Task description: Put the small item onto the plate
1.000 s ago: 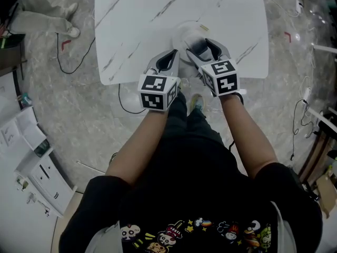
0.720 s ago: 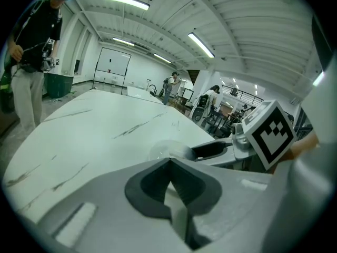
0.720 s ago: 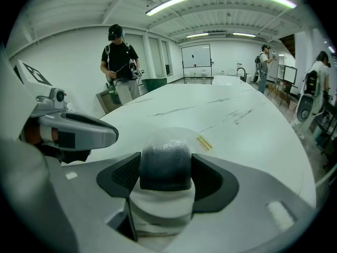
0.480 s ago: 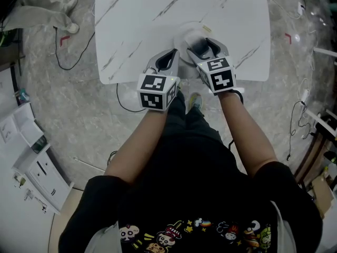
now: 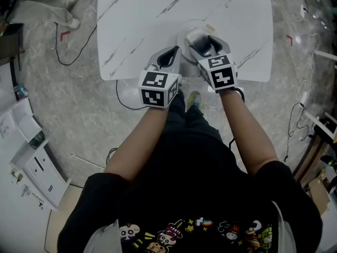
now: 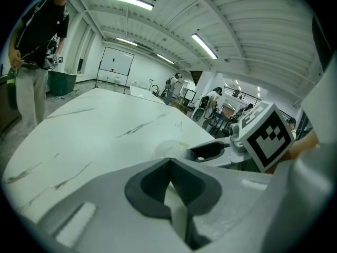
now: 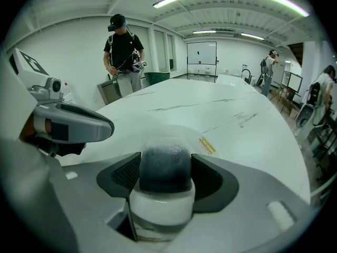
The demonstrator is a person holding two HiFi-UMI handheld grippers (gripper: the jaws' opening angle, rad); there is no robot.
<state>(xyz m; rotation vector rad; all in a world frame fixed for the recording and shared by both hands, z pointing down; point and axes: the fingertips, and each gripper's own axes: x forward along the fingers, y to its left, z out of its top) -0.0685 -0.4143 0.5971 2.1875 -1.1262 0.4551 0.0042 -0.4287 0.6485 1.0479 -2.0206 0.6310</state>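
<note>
The small item (image 7: pixel 165 167) is a stubby piece with a dark rounded top and a white base. My right gripper (image 7: pixel 165 177) is shut on it. In the head view the item (image 5: pixel 198 40) hangs in the right gripper (image 5: pixel 203 39) over the pale round plate (image 5: pixel 182 31), near the front edge of the white marble table (image 5: pixel 158 15). The plate (image 7: pixel 211 139) shows just beyond the jaws, with a yellow sticker on it. My left gripper (image 5: pixel 171 54) sits shut and empty just left of the plate. Its closed jaws (image 6: pixel 169 187) face the plate (image 6: pixel 164 149) and the right gripper (image 6: pixel 210 151).
A person (image 7: pixel 122 46) stands at the table's far left side, and others are farther back in the room. Cables (image 5: pixel 73 51) trail on the floor left of the table. A white cabinet (image 5: pixel 31 167) is at the lower left.
The right gripper has edged forward a little with the small item, further over the plate. The left gripper has hardly moved.
</note>
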